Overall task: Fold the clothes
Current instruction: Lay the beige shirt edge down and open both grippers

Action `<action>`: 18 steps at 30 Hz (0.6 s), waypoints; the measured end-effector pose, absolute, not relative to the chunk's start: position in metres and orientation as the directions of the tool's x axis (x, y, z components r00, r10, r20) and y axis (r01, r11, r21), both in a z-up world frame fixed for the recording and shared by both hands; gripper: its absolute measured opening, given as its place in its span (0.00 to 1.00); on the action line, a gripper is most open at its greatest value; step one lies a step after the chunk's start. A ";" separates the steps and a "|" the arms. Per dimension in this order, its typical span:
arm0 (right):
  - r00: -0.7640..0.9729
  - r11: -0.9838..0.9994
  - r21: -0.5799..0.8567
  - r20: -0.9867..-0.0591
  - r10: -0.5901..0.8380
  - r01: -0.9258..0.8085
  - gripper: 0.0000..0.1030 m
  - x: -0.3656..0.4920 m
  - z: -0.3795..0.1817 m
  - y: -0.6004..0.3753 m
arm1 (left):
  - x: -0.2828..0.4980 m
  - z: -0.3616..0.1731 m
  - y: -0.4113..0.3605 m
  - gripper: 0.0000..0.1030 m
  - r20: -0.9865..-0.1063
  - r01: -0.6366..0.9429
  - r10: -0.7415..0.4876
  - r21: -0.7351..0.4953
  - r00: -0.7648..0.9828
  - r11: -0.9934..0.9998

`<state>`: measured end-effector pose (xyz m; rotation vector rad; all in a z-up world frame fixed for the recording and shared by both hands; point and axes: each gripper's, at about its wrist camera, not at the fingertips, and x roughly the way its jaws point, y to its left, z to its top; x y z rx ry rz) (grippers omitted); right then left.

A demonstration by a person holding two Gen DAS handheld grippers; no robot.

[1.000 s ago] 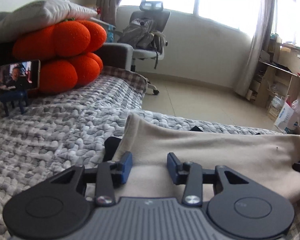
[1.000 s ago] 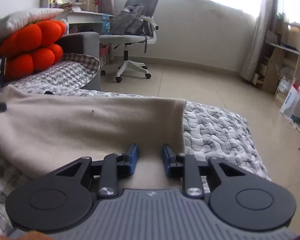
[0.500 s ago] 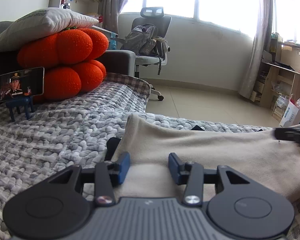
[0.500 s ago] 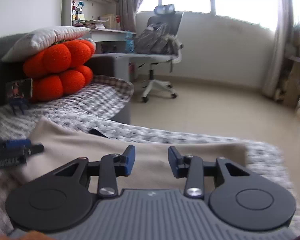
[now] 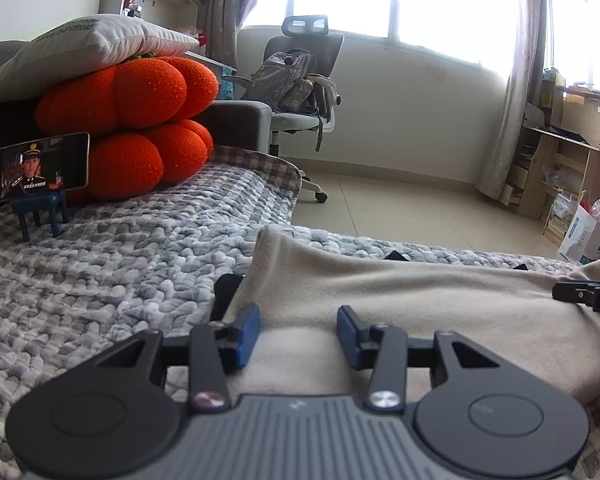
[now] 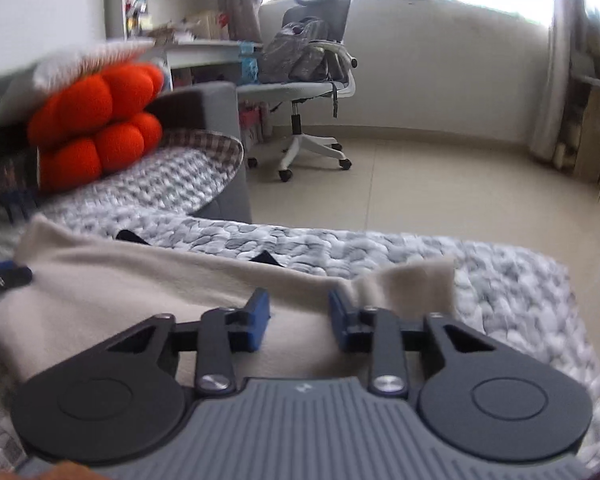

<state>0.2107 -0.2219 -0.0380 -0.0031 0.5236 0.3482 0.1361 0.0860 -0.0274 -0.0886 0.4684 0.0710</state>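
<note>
A beige fleece garment [image 5: 420, 292] lies spread across the quilted bed. Small black pieces of fabric [image 5: 225, 292] stick out from under its far edge. My left gripper [image 5: 297, 314] hovers over the garment's left end, jaws apart, with the cloth below the blue pads. My right gripper [image 6: 297, 298] is over the right end of the garment [image 6: 139, 280]. Its jaws are closing with a ridge of cloth between them, and a gap still shows. The right corner of the cloth is rumpled upward. Each gripper's tip shows in the other view, the right gripper [image 5: 584, 298] and the left gripper [image 6: 3, 280].
A grey quilted blanket [image 5: 99, 272] covers the bed. At the back left are orange pumpkin cushions [image 5: 139, 128] under a pillow [image 5: 91, 44] and a phone on a blue stand [image 5: 41, 166]. An office chair with a backpack [image 5: 300, 88] and wooden shelves [image 5: 560, 168] stand past the bed edge.
My right gripper shifted sideways along the garment's right end; its jaws widened, then narrowed, and the cloth's right corner rumpled up. The left gripper stayed put.
</note>
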 end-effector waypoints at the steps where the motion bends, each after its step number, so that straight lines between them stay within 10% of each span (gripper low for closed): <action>1: 0.815 0.946 0.054 -0.494 0.303 -0.320 0.30 0.210 -0.038 -0.215 | 0.136 -0.027 0.086 0.43 -0.454 -0.089 0.049 -0.067 0.890 0.994; 7: 0.864 0.961 -0.039 -0.449 0.227 -0.273 0.51 0.185 -0.022 -0.193 | 0.137 -0.028 0.086 0.43 -0.454 -0.091 0.050 -0.068 0.889 0.994; 18: 0.854 0.970 -0.013 -0.477 0.208 -0.244 0.58 0.131 -0.026 -0.235 | 0.136 -0.028 0.086 0.43 -0.454 -0.092 0.053 -0.066 0.890 0.994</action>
